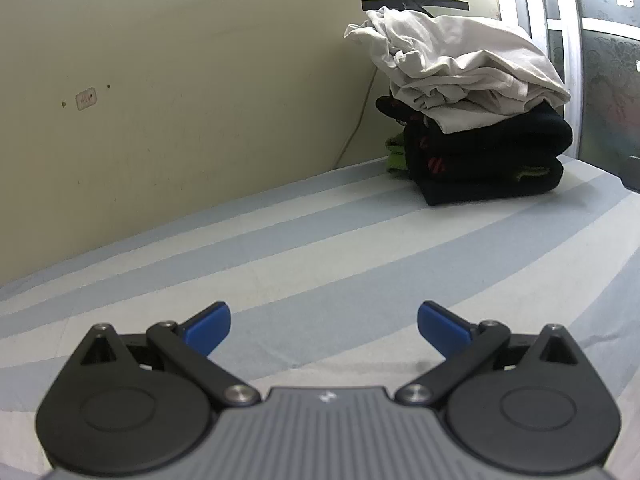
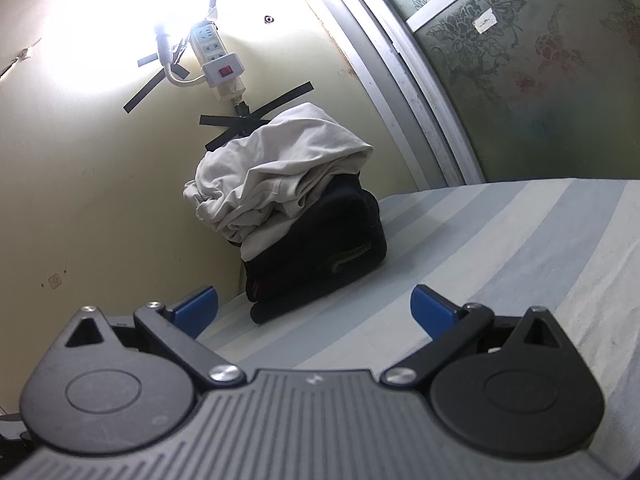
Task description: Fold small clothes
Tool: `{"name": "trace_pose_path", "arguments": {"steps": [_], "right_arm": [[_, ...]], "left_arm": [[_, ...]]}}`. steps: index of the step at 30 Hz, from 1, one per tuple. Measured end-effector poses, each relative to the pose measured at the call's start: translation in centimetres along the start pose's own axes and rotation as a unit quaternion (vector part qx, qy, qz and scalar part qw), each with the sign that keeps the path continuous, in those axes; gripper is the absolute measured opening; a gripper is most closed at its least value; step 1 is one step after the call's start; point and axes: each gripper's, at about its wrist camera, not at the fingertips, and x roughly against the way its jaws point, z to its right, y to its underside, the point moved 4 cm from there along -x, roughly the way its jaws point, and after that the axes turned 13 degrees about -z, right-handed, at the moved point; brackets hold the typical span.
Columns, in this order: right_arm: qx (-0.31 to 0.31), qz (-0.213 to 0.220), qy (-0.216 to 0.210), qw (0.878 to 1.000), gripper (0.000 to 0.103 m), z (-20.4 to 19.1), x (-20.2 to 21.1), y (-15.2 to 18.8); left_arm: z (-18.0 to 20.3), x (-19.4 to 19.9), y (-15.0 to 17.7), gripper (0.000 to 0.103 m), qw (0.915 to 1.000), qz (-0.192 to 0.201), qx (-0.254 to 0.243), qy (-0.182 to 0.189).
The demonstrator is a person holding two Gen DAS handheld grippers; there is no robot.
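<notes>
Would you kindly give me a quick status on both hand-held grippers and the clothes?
Left hand-held gripper open, empty, over the striped sheet. Right hand-held gripper open, empty. Clothes pile by the wall, white garment on top, untouched. Nothing in the way.

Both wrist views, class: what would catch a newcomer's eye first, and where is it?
The pile of clothes against the wall at the far edge of the striped bed sheet: a crumpled white garment sits on folded black ones. Above it glares a lamp beside a taped-up power strip. In front, the left gripper and right gripper are open and empty.
</notes>
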Motion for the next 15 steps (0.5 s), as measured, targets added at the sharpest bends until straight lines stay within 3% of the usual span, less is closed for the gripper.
{"name": "trace_pose_path", "arguments": {"steps": [15], "right_arm": [[0.002, 0.0, 0.0, 1.0, 0.103, -0.05, 0.02, 0.07]], "left_arm": [[-0.46, 0.19, 0.07, 0.103, 0.9999, -0.005, 0.007, 0.006]]}}
